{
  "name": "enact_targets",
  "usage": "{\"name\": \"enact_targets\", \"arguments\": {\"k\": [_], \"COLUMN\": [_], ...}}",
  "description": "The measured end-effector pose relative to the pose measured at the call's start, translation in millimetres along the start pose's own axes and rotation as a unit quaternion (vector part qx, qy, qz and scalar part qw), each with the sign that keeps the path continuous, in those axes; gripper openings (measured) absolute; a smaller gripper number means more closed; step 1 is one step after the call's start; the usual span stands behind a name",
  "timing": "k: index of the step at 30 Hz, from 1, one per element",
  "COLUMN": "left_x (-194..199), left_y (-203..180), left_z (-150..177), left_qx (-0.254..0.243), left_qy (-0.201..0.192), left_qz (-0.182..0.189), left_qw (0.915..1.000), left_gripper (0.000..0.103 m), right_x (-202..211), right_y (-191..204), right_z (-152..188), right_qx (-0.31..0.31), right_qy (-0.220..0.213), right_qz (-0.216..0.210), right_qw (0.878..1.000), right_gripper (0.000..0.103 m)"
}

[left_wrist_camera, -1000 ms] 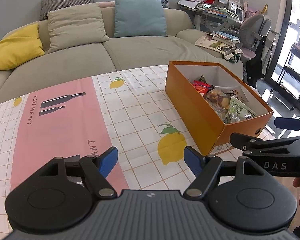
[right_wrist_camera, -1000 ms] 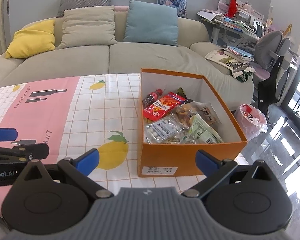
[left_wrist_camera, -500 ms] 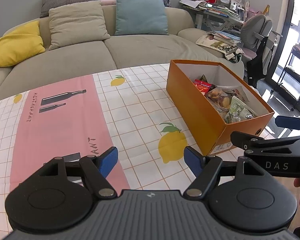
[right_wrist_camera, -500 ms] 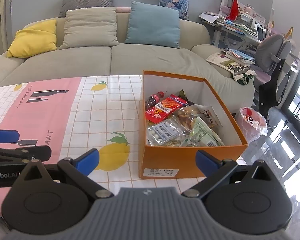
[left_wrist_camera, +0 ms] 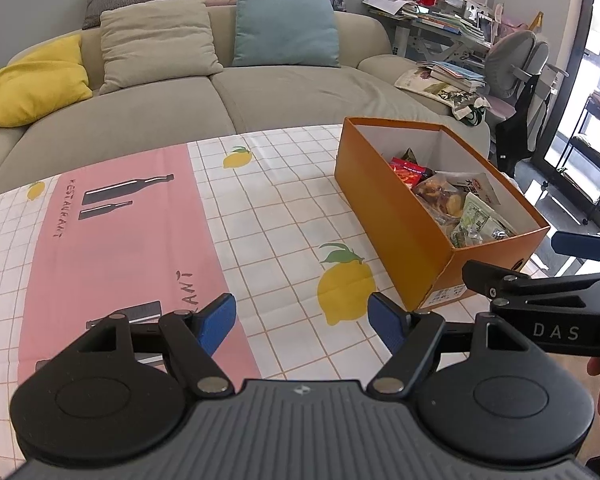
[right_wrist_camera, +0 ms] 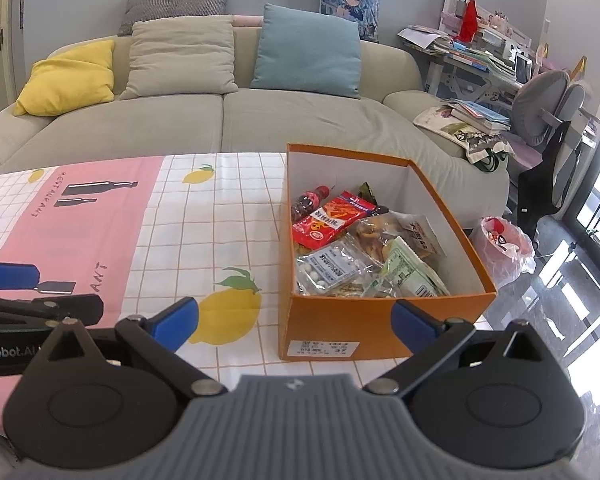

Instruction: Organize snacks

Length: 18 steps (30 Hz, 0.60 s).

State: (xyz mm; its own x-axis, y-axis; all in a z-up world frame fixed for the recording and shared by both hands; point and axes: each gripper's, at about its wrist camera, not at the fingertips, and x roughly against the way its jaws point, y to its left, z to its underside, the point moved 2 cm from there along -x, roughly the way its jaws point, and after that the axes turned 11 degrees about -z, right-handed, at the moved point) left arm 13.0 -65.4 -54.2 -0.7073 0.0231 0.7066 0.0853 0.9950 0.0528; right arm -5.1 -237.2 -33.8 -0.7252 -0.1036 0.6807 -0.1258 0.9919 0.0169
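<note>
Almost nothing has changed over the last second: both hands hover in place above the tabletop, and the snacks lie just as before, all piled inside the orange box at the tabletop's right end. The left gripper has its fingers spread wide and empty over the lemon-print cloth; the right gripper is likewise released, holding nothing, just short of the box's near wall. This looks like a pause, with no snack visibly left outside the box.

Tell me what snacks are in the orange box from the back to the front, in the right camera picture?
Red drink bottle → red snack packet → clear bag of white candies, nearest the front wall of the orange box.
</note>
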Motion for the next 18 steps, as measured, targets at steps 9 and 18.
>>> {"name": "enact_targets", "arguments": {"k": [9, 18], "left_x": [1.5, 1.8], "left_y": [-1.7, 0.5], "left_z": [0.8, 1.0], "left_qx": [0.001, 0.0], "left_qy": [0.0, 0.002], "left_qz": [-0.004, -0.008], "left_qw": [1.0, 1.0], "left_gripper": [0.088, 0.088], "right_x": [-0.2, 2.3], "right_y": [1.8, 2.7], "right_z": [-0.7, 0.3], "right_qx": [0.002, 0.007], "right_qy": [0.0, 0.001], "right_qz": [-0.001, -0.004], "right_qw": [1.0, 1.0], "right_gripper": [0.1, 0.1]}}
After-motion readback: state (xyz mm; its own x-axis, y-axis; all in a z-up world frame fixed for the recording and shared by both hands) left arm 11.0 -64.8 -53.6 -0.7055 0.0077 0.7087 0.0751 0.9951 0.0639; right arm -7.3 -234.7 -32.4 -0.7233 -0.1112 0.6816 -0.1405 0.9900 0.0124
